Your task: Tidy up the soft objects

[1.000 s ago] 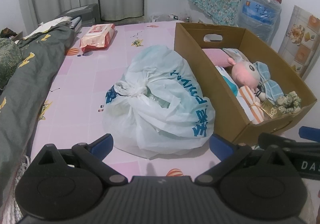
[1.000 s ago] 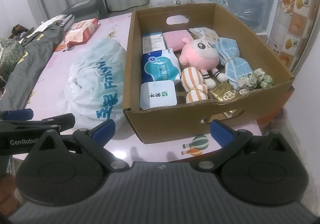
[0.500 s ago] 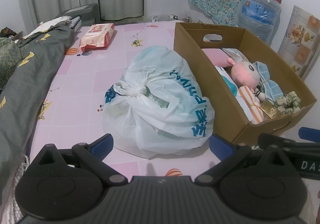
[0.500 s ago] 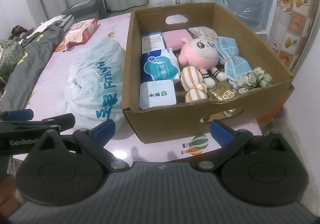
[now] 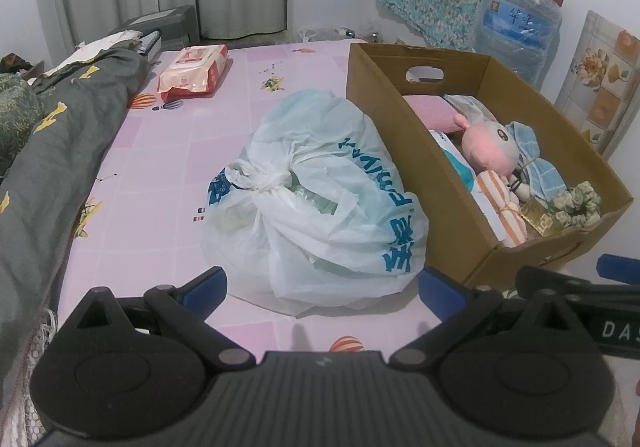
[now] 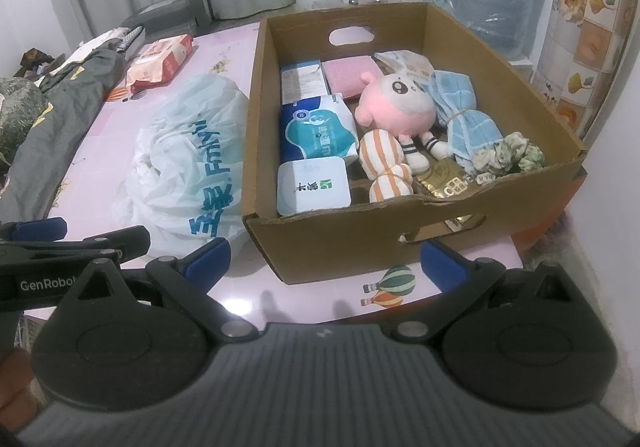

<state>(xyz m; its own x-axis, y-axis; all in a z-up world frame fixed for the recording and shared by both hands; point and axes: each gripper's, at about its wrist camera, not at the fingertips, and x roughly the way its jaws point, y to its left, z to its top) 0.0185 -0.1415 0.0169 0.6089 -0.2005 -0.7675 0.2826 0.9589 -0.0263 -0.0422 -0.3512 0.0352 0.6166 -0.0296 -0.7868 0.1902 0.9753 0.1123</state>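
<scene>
Left tongs: the left tongs (image 5: 322,287) stand wide apart and hold nothing; they hang low over the near edge of the desk, just before the bag.
Right tongs: the right tongs (image 6: 324,259) are also wide and empty, facing the near wall of the box.
Box: the brown cardboard box with cut-out handles (image 6: 460,47) stands on the pink desk with balloon pictures (image 5: 160,167), at its right end.
Soft things in the box: the pink round plush toy (image 6: 394,107), the folded blue towel tied with string (image 6: 464,115), the orange-striped rolled cloth (image 6: 384,163), the pink flat pad (image 6: 350,75) and the green-white fabric scrunchie (image 6: 508,157) all lie inside, beside some packets.
Bag: the knotted white plastic bag with blue letters (image 5: 320,199) lies on the desk, touching the left wall of the box.
Pack: the orange-white soft wipes pack (image 5: 194,73) lies far back on the desk, well apart from the box.
Change: against the pictures from a second ago, almost nothing differs; both tongs stay at the same width and the things lie as they did.
Meaning: this pause fits either sorting that is complete or a moment between picks; the bag and the pack outside the box do not settle which.
</scene>
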